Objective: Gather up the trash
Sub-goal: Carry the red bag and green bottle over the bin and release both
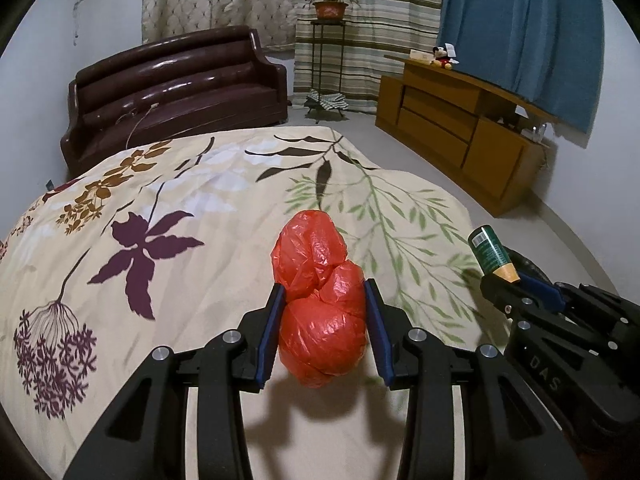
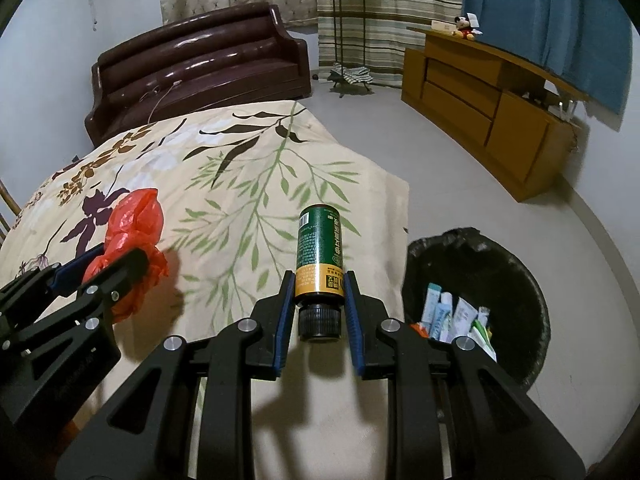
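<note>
Left gripper (image 1: 325, 320) jaws clamp a crumpled red bag (image 1: 320, 304) at frame centre above the bed (image 1: 180, 208). Right gripper (image 2: 318, 300) jaws pinch a green bottle (image 2: 319, 252); the black bin (image 2: 500, 280) sits lower right.

A bedroom with pale walls and a grey floor

We saw a bed (image 1: 224, 200) under a floral cover, a dark brown sofa (image 1: 180, 88) behind it, a wooden cabinet (image 1: 460, 128) along the right wall, a potted plant (image 1: 330, 4) on a tall stand, and patterned, striped and blue curtains (image 1: 520, 20).
</note>
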The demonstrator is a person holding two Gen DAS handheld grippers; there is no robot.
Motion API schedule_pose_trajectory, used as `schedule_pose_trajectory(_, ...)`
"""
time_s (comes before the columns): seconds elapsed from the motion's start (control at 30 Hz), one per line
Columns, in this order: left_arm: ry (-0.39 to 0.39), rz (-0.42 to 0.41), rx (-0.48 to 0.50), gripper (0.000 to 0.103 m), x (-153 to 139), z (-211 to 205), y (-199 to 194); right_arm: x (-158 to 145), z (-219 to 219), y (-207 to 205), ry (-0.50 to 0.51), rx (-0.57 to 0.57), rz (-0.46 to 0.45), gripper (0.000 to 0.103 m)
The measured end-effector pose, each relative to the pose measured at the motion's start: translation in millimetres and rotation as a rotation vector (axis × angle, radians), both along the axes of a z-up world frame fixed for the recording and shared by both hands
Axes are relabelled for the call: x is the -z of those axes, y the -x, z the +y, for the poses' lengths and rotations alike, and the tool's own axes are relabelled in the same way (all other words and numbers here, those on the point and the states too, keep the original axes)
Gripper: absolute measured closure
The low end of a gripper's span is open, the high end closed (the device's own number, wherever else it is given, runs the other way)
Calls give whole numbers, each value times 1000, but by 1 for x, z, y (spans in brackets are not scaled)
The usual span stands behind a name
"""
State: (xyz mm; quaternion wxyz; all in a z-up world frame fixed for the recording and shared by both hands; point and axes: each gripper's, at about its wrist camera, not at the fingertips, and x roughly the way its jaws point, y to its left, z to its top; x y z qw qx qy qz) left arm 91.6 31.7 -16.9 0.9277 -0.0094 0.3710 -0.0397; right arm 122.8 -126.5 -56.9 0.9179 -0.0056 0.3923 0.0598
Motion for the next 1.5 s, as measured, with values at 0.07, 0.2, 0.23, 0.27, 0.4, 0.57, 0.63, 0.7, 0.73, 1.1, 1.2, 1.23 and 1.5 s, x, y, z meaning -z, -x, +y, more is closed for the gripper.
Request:
schedule_pose_trajectory(0.07, 1, -2, 4, 63, 0, -4, 5, 1, -4, 5, 1, 5, 1, 80)
schedule_pose_trajectory(0.2, -1, -4, 19, 63, 1, -14, 13, 2, -15, 16, 1, 23, 0, 80)
schedule_pose_trajectory(0.23, -2, -4, 22, 63, 1, -16, 14, 2, -18, 18, 1, 26, -1, 80)
schedule_pose_trajectory(0.27, -3, -6, 27, 63, 1, -19, 16, 2, -22, 20, 2, 31, -2, 80)
schedule_pose_trajectory(0.4, -12, -14, 55, 63, 1, -35, 22, 1, -40, 28, 2, 60, -11, 80)
schedule_pose_trajectory(0.57, -21, -26, 98, 63, 1, -59, 25, -1, -64, 34, 4, 105, -25, 80)
schedule_pose_trajectory(0.63, -26, -31, 118, 63, 0, -68, 25, -2, -76, 35, 3, 128, -30, 80)
schedule_pose_trajectory(0.7, -30, -36, 139, 63, 0, -79, 23, -2, -87, 35, 4, 151, -34, 80)
schedule_pose_trajectory(0.73, -31, -38, 148, 63, -1, -85, 23, -2, -93, 35, 5, 161, -34, 80)
schedule_pose_trajectory(1.1, -46, -49, 227, 63, 1, -134, 4, 7, -140, 24, 18, 256, -33, 80)
schedule_pose_trajectory(1.2, -54, -51, 243, 63, 3, -145, -3, 12, -147, 20, 19, 271, -28, 80)
schedule_pose_trajectory(1.23, -56, -49, 251, 63, 4, -150, -7, 13, -149, 18, 20, 275, -25, 80)
schedule_pose_trajectory(1.5, -78, -53, 272, 63, 10, -174, -27, 26, -164, 2, 14, 302, -4, 80)
